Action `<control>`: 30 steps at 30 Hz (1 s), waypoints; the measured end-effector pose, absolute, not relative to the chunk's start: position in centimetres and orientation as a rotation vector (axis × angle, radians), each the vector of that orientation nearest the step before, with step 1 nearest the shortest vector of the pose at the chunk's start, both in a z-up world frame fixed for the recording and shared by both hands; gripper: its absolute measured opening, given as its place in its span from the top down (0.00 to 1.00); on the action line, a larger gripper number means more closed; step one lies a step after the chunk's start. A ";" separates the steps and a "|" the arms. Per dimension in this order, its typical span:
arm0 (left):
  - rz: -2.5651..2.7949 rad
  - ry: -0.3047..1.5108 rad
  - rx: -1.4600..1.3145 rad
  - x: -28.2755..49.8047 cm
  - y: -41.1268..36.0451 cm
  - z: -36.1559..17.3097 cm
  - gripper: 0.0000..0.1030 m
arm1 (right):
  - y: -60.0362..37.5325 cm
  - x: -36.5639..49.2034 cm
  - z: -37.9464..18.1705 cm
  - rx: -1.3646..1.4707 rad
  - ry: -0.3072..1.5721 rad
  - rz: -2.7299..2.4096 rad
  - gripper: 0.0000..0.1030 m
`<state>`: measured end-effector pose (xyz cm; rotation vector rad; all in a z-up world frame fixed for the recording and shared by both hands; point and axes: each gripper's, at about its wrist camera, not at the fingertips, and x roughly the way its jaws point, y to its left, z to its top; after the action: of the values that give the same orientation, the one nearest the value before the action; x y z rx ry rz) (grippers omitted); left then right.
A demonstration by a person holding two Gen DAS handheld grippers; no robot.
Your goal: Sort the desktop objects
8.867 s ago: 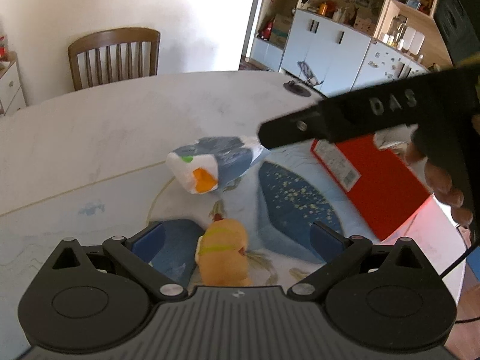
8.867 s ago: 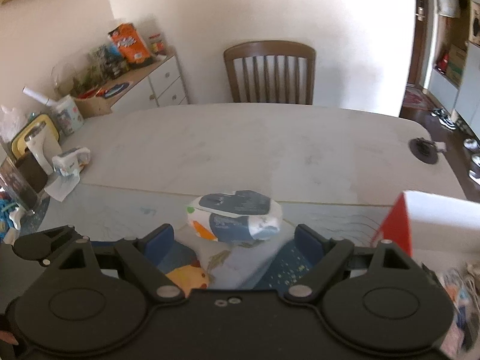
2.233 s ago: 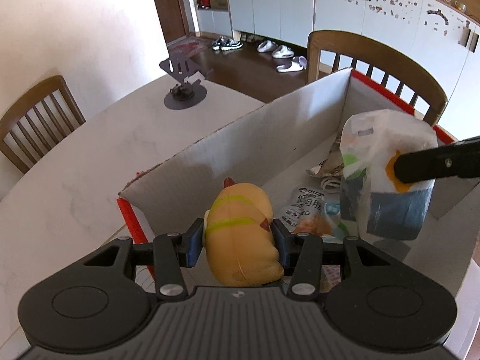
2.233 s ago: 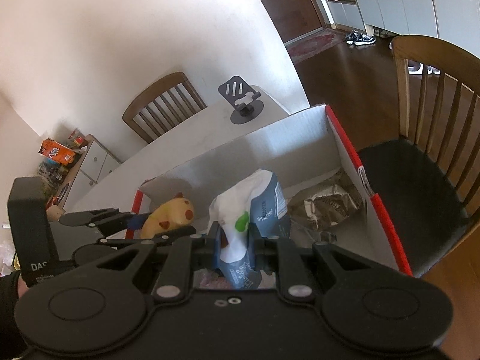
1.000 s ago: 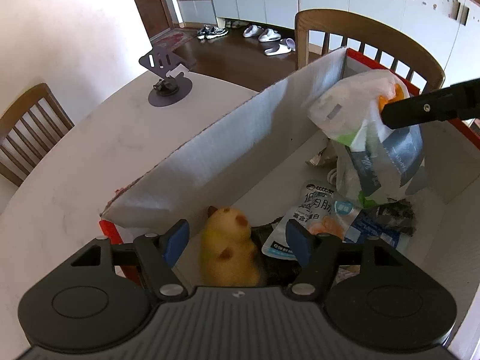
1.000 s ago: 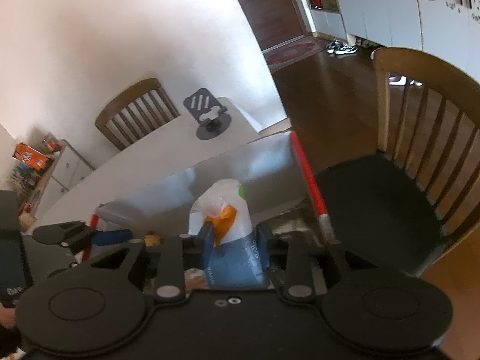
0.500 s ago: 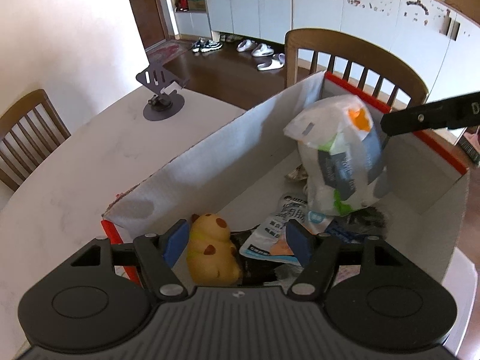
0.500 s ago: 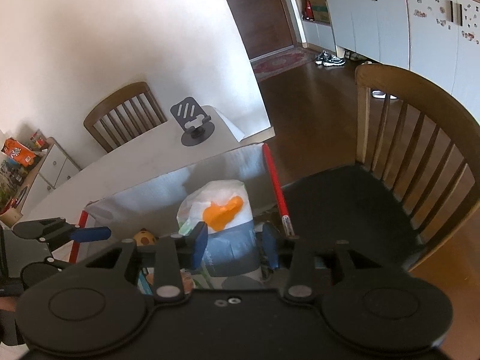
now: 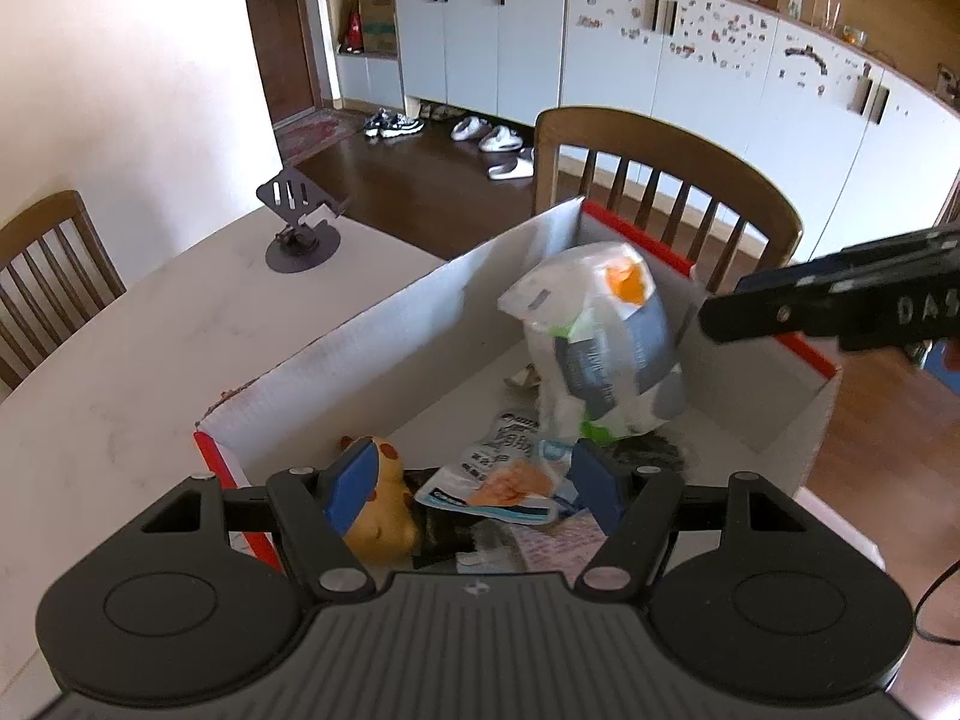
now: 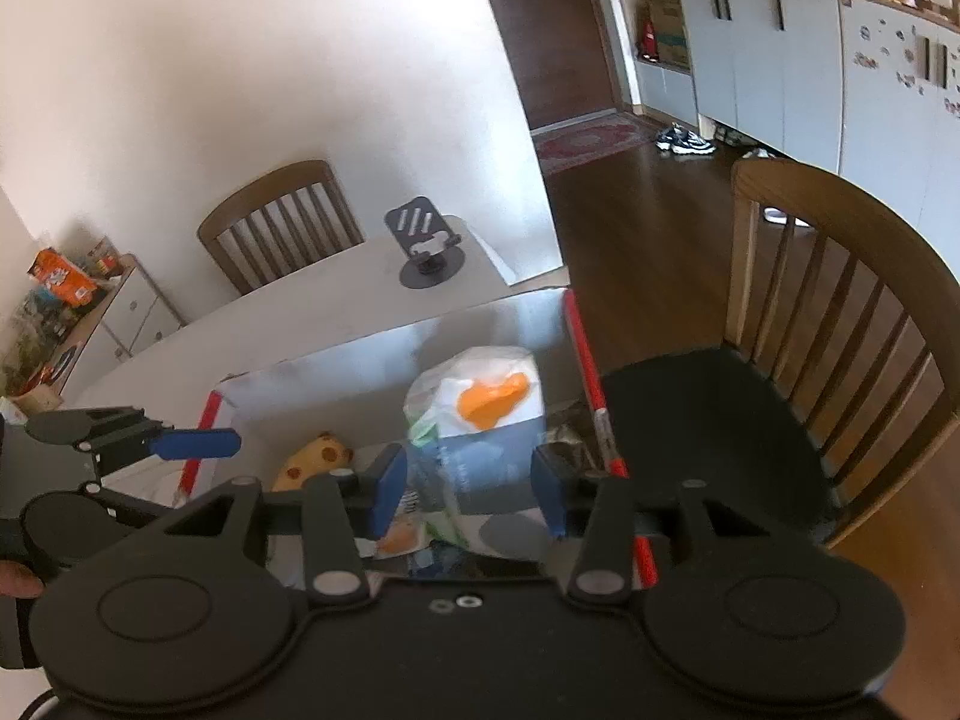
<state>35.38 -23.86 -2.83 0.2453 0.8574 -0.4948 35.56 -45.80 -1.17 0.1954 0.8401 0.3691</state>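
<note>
Open box at the table's edge, with loose things inside it

The red-edged cardboard box (image 9: 420, 324) sits on the pale marble table (image 9: 120, 348) at the edge nearest the wooden chair (image 9: 660, 180), with the black phone stand (image 9: 300, 228) behind it near the table's far edge. In the box, the yellow plush toy (image 9: 378, 510) lies at the near left corner, the flat printed snack packet (image 9: 510, 474) on the floor to its right, and the white-and-blue plastic pack (image 9: 600, 348) toward the far right corner.
</note>
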 end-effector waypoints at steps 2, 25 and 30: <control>-0.501 0.849 0.234 34.7 -23.8 -2.4 0.32 | -45.4 35.0 -0.9 0.176 0.834 0.383 0.54; -0.522 0.806 0.153 28.1 -20.2 0.5 0.28 | -40.7 28.7 0.8 0.008 0.793 0.444 0.39; -0.520 0.799 0.140 27.0 -19.0 0.7 0.23 | -39.9 27.5 1.1 -0.008 0.778 0.436 0.35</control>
<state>26.97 -18.96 0.68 0.1404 0.7985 -0.5204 27.49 -39.86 1.05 -0.0080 0.7780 0.4358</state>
